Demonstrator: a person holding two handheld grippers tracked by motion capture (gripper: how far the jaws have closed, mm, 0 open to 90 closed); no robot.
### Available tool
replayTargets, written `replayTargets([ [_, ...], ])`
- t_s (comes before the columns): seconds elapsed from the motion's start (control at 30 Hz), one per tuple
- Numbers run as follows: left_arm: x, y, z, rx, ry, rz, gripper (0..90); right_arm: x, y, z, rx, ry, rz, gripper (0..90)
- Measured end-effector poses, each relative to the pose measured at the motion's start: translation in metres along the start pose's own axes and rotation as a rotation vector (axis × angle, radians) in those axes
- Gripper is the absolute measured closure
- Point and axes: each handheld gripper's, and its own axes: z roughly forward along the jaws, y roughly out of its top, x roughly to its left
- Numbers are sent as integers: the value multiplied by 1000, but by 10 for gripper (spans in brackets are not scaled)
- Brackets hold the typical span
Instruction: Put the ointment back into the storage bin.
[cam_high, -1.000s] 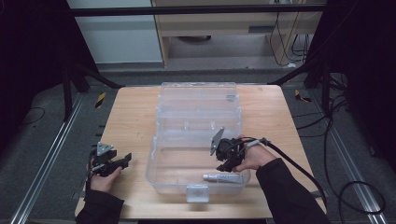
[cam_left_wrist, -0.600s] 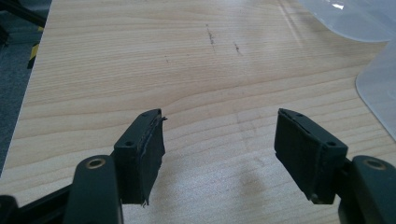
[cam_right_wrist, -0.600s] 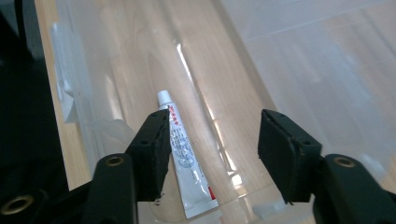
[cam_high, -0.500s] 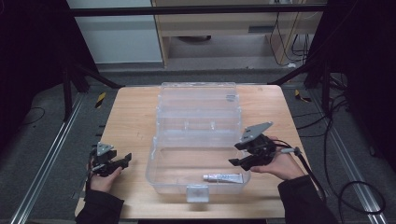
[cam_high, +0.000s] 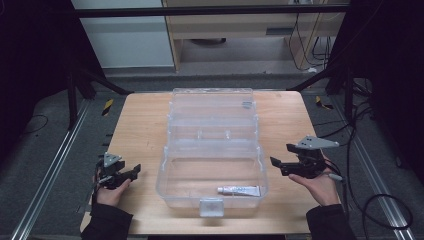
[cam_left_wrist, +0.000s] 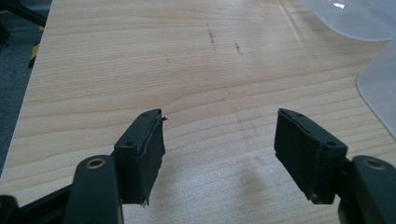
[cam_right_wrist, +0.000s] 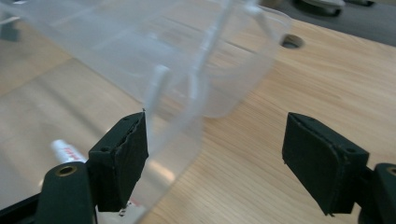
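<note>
The small white tube with dark print (cam_high: 239, 190) lies flat on the floor of the clear plastic hinged storage box (cam_high: 212, 150), along its near wall and towards the right corner, with the box's transparent lid (cam_high: 212, 102) thrown back flat on the light wooden counter (cam_high: 140, 130). With the tube inside, the sensible step is probably to shut the lid, and doing that well means taking the lid by its far edge near the small grey latch tab (cam_high: 246, 104), swinging it over evenly so it does not twist on the hinge, and steadying the base so the light box does not slide. The right gripper (cam_high: 282, 162) is held just off the box's right wall, level with the counter and pointing left at it, its jaws spread wide with nothing between them; in the right gripper view the clear wall stands close before the left pad. The left gripper (cam_high: 134, 170) rests low near the counter's front left, well apart from the box, pointing right, jaws likewise released and empty over bare wood.
</note>
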Motion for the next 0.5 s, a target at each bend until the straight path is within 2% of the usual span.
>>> replayTargets([
  [0.13, 0, 0, 0, 2, 0, 0, 333, -13, -19, 3, -5, -46, 79, 224],
  [0.23, 0, 0, 0, 0, -3, -2, 343, -22, -34, 7, 1, -62, 124, 223],
  [0.3, 0, 0, 0, 0, -5, -2, 350, -28, -42, 8, 15, -83, 141, 220],
  [0.37, 0, 0, 0, -1, -7, -2, 356, -34, -48, 10, 6, -108, 164, 211],
  [0.43, 0, 0, 0, -2, -8, -3, 360, -39, -53, 12, 12, -117, 189, 205],
  [0.5, 1, 0, 0, -2, -8, -2, 362, -42, -59, 14, 27, -128, 195, 197],
])
